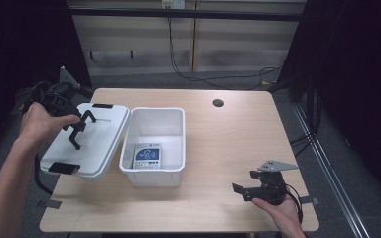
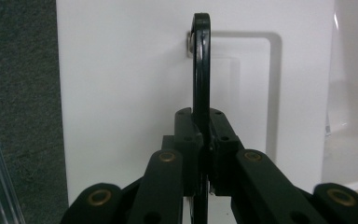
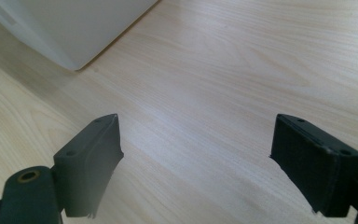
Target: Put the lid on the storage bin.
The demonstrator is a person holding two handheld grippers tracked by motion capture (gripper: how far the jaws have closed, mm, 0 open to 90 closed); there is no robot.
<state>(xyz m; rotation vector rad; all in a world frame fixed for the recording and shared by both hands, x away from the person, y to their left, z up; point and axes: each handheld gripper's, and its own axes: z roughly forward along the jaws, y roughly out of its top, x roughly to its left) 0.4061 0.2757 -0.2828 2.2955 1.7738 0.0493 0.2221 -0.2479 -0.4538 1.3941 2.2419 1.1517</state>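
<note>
At the left of the high view our left gripper pinches the black handle of the white lid, beside the bin; lower right, our right gripper hovers, jaws spread

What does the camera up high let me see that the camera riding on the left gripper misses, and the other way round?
High view alone: the blue-and-white card lying inside the open white plastic bin, the light wooden table, and the right gripper, open over bare wood. Left gripper view alone: the left gripper closed on the thin black handle, and the handle's small metal pivot. Both share the white plastic lid and that handle.
</note>
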